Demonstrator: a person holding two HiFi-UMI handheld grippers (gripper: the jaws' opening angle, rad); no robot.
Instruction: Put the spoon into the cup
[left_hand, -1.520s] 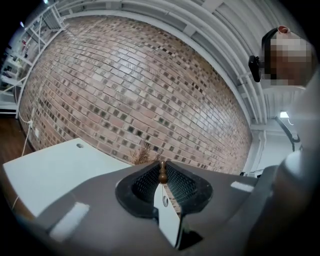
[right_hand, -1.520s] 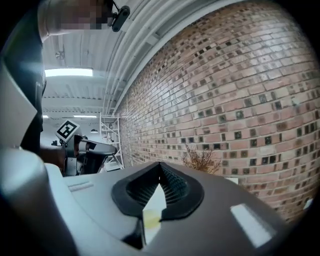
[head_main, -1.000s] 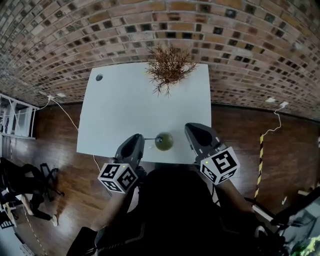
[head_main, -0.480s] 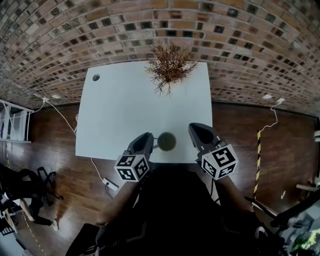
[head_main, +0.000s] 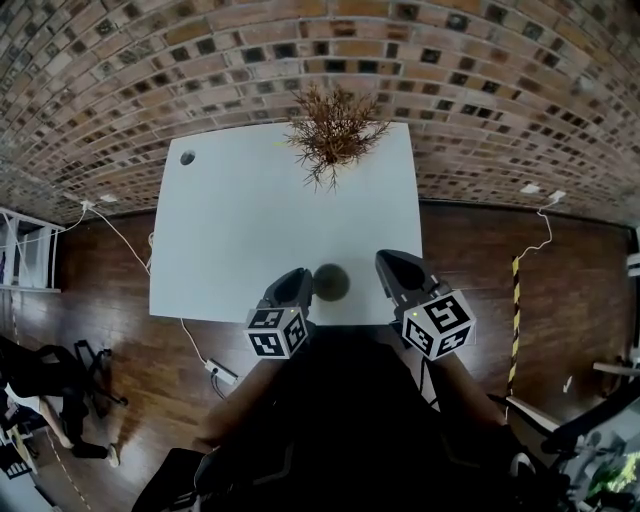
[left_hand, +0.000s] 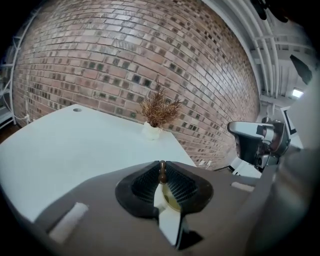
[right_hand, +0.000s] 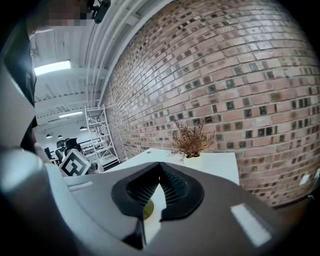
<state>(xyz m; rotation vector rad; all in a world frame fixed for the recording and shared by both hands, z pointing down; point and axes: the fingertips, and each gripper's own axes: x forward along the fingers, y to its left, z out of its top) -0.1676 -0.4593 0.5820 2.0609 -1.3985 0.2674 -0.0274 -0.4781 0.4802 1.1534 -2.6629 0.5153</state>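
Observation:
An olive-green cup stands near the front edge of the white table. My left gripper sits just left of the cup, its tips by the rim. In the left gripper view this gripper is shut on the spoon's brown beaded handle end, with the cup's yellowish inside showing below the jaws. The spoon's bowl is hidden. My right gripper hovers right of the cup, apart from it. In its own view the right gripper is shut and empty, the cup low behind it.
A dried brown plant in a small white pot stands at the table's far edge. A round cable hole marks the far left corner. A brick wall lies beyond. Cables and wooden floor surround the table.
My left gripper has come down and to the right, up to the cup's rim; the spoon handle seen between gripper and cup no longer shows. The right gripper sank slightly.

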